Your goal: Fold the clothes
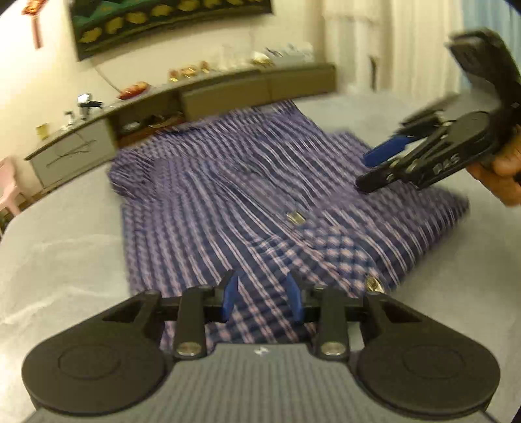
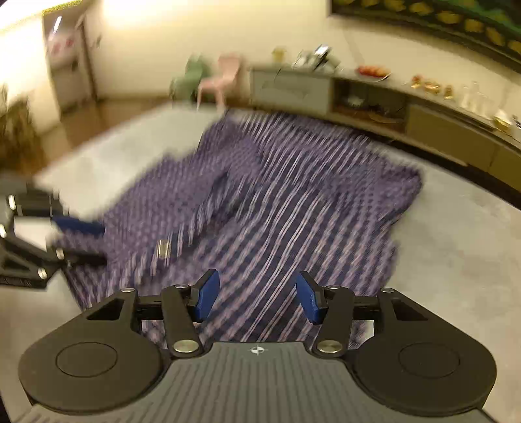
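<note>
A purple and white checked shirt [image 1: 247,201] lies spread on a grey surface [image 1: 65,247]; it also shows in the right wrist view [image 2: 293,201]. My left gripper [image 1: 263,297] is open and empty, its blue pads just above the near edge of the shirt. My right gripper [image 2: 257,294] is open and empty above the shirt's near part. In the left wrist view the right gripper [image 1: 369,170] hovers over the shirt's right side, held by a hand. In the right wrist view the left gripper [image 2: 97,242] sits at the shirt's left edge. Both views are motion-blurred.
A long low sideboard [image 1: 169,107] with small items on top stands behind the surface, under a dark framed picture [image 1: 162,22]. A pink chair [image 2: 218,78] and a green one stand by the far wall. Curtains [image 1: 390,42] hang at the right.
</note>
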Demonstrator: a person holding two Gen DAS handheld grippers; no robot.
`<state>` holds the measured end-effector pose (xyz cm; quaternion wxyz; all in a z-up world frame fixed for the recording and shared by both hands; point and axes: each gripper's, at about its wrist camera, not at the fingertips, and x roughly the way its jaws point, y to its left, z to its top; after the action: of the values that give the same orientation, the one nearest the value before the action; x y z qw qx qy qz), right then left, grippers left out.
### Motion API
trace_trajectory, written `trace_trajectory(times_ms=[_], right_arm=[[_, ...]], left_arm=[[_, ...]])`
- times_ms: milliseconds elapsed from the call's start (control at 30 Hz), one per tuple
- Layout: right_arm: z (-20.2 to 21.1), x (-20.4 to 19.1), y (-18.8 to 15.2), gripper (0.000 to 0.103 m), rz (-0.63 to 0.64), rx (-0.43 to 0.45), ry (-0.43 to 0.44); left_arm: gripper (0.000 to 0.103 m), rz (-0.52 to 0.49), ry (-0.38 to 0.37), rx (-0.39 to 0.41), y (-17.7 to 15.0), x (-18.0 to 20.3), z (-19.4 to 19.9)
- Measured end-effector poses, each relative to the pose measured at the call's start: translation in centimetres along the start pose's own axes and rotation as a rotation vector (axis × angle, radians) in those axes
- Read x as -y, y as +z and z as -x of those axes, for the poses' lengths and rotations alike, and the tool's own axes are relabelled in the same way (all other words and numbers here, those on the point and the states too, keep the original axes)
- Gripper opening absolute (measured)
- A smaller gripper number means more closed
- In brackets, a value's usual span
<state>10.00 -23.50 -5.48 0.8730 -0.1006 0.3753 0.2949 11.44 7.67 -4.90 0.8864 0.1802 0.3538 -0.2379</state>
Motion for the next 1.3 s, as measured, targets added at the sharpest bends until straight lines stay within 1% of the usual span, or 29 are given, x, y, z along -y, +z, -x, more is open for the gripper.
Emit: trace_trajectory(times_ms=[33,67,133,167,233,267,367,400,433,500,567,600,633,667,733,800,900,933,967,1000,1033,1067,1100,1133,1167,1200,1300], right_arm=[[-0.6,-0.6,-0.5,0.056,0.033,-0.062,0.016],[-0.5,-1.4,-0.9,0.057,0.082,-0.097,0.025],[0.4,-2.3,-1.6,0.057,0.141,-0.113,0.035],[0.7,-2.7,-1.9,0.057,0.163,-0.120,0.041],[0.9,-2.2,-2.0,0.057,0.142,-0.126,0.071],[0.9,-1.9,-1.9,0.057,0.128,-0.121,0.083],[1.3,-0.8,0.9,0.056,0.037,0.003,0.081],[1.4,-0.4,1.8,0.056,0.007,0.044,0.080],[1.4,0.0,2.7,0.056,-0.018,0.081,0.074],[0.0,-0.1,3.7,0.056,-0.003,0.108,0.017],[-2.5,0.0,4.0,0.056,0.024,0.042,-0.021],[-3.8,0.1,4.1,0.056,0.038,-0.005,-0.040],[-5.3,0.4,3.7,0.055,0.062,-0.104,-0.061],[-5.6,0.4,3.4,0.055,0.101,-0.103,-0.069],[-6.0,0.7,3.8,0.055,0.101,-0.135,-0.066],[-5.3,0.4,4.1,0.055,0.093,-0.068,-0.086],[-5.8,0.8,6.5,0.057,-0.001,0.069,-0.101],[-6.4,1.1,7.3,0.057,-0.019,0.107,-0.115],[-7.2,1.3,8.0,0.057,-0.013,0.123,-0.135],[-8.2,1.4,8.5,0.057,-0.009,0.135,-0.154],[-9.5,1.6,8.7,0.057,-0.010,0.128,-0.163],[-10.2,1.7,8.7,0.057,-0.011,0.113,-0.160],[-11.1,1.9,8.4,0.057,-0.008,0.089,-0.156],[-12.1,2.2,8.1,0.057,0.002,0.059,-0.158],[-12.5,2.4,7.6,0.057,0.013,0.036,-0.164],[-12.8,2.8,7.4,0.057,0.021,0.015,-0.166],[-12.7,3.9,7.0,0.057,0.014,-0.009,-0.150]], left_arm=[[0.032,-0.017,-0.003,-0.020,-0.6,0.6,-0.2],[0.032,-0.048,-0.006,-0.029,-1.1,1.2,0.1],[0.032,-0.097,-0.012,-0.038,-1.8,2.2,0.9],[0.032,-0.105,-0.021,-0.043,-2.0,2.3,1.3],[0.034,-0.108,-0.036,-0.046,-2.0,2.2,1.9],[0.034,-0.094,-0.040,-0.026,-1.6,1.8,2.4],[0.035,-0.032,-0.051,0.042,0.1,0.6,3.7],[0.039,-0.017,-0.041,0.057,0.7,0.4,3.7],[0.040,-0.018,-0.028,0.061,1.1,0.6,3.2],[0.040,-0.053,0.009,0.032,1.9,1.2,1.0],[0.039,-0.102,0.054,-0.028,1.2,1.8,-0.7],[0.039,-0.127,0.066,-0.062,0.6,2.0,-1.4],[0.040,-0.126,0.062,-0.067,0.3,2.0,-1.2],[0.039,-0.113,0.053,-0.059,0.1,1.8,-0.6],[0.040,-0.079,0.029,-0.029,0.3,1.5,0.4],[0.044,-0.029,-0.004,0.030,1.5,1.1,1.1],[0.048,0.015,0.018,0.079,4.4,1.4,-0.4],[0.048,0.034,0.017,0.080,5.1,1.6,-1.3],[0.048,0.047,0.015,0.072,5.6,1.7,-2.2],[0.048,0.055,0.015,0.061,6.0,1.9,-3.2],[0.048,0.058,0.023,0.049,6.2,2.3,-4.1],[0.047,0.051,0.033,0.036,6.3,2.6,-4.9],[0.039,0.040,0.041,0.022,6.4,2.9,-5.6],[0.015,0.040,0.059,0.010,6.5,3.0,-6.1],[0.004,0.045,0.081,-0.001,6.5,3.0,-6.4],[0.002,0.074,0.079,0.002,6.5,2.6,-6.2],[0.001,0.201,0.035,0.038,6.3,1.0,-4.6]])
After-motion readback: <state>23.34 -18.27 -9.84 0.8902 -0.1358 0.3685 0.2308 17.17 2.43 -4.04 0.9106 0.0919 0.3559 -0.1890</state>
